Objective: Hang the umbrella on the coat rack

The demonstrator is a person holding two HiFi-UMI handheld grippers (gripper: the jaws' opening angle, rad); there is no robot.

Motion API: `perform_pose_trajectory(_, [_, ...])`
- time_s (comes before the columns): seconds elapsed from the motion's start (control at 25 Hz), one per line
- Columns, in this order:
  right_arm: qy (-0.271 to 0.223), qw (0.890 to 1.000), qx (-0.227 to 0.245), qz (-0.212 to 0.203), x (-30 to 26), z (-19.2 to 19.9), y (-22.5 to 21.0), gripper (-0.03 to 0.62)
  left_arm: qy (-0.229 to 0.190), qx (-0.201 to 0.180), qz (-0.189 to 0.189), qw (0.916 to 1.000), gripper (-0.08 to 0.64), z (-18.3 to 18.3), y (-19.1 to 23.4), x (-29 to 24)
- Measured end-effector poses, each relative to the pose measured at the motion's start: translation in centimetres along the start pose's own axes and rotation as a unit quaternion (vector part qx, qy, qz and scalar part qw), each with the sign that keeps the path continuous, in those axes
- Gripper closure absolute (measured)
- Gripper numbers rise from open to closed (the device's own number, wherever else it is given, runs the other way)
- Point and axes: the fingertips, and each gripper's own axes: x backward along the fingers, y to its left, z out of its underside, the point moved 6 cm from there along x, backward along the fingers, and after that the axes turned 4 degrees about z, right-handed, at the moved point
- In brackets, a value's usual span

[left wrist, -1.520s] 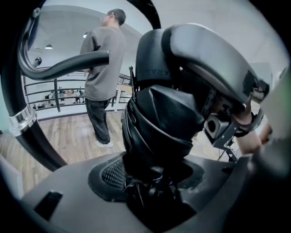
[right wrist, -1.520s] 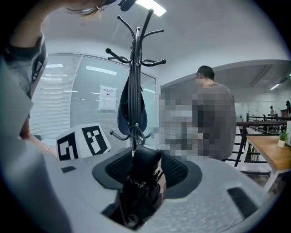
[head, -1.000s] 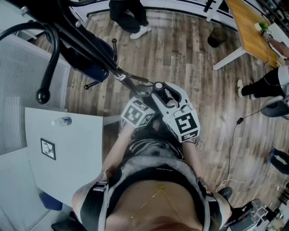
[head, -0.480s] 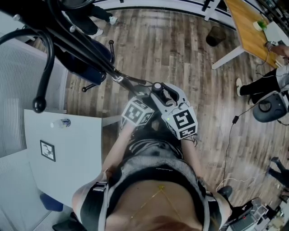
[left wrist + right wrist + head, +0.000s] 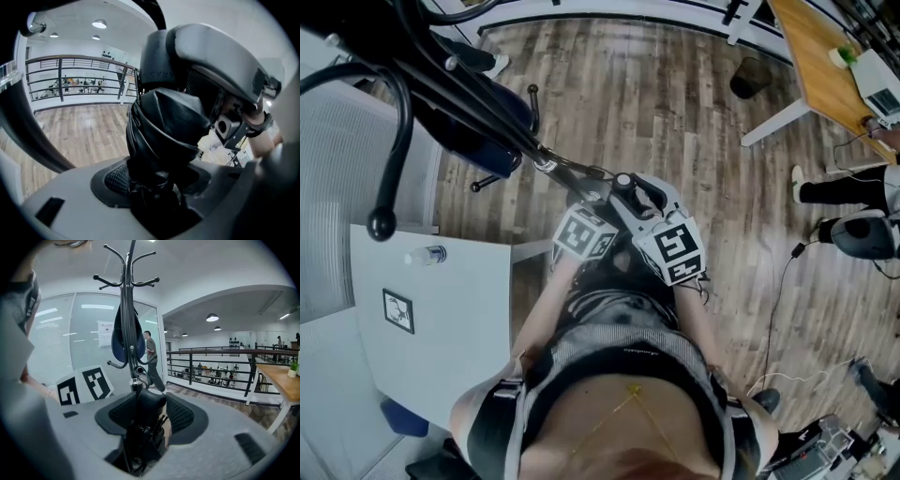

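Before the coat rack (image 5: pixel 125 268), the left gripper (image 5: pixel 158 180) pinches soft, slippery folds of the umbrella (image 5: pixel 572 171), the right gripper (image 5: pixel 145 417) its stiffer stem — probably the surer hold.

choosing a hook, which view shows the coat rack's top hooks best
The right gripper view: the coat rack stands upright, its top hooks spread clear against the ceiling. The head view looks down on it, so it shows only as crossing dark bars. The left gripper view is mostly filled by the black umbrella.
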Motion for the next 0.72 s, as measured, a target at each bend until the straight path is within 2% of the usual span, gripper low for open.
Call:
perform_pose_trajectory(0.4, [0.004, 1.0, 0.024, -0.002, -0.6, -0.4, 1.0, 0.376, -0.013, 0.019, -0.021, 0.9995, 0.311, 0.6, 1.5, 1.2])
perform_pose_trajectory(0.72, [0.013, 0.999, 0.029, 0.022, 0.1, 0.1, 0.0, 0.376, -0.023, 0.042, -0.038, 0.9981, 0.311, 1.4, 3.4, 2.5])
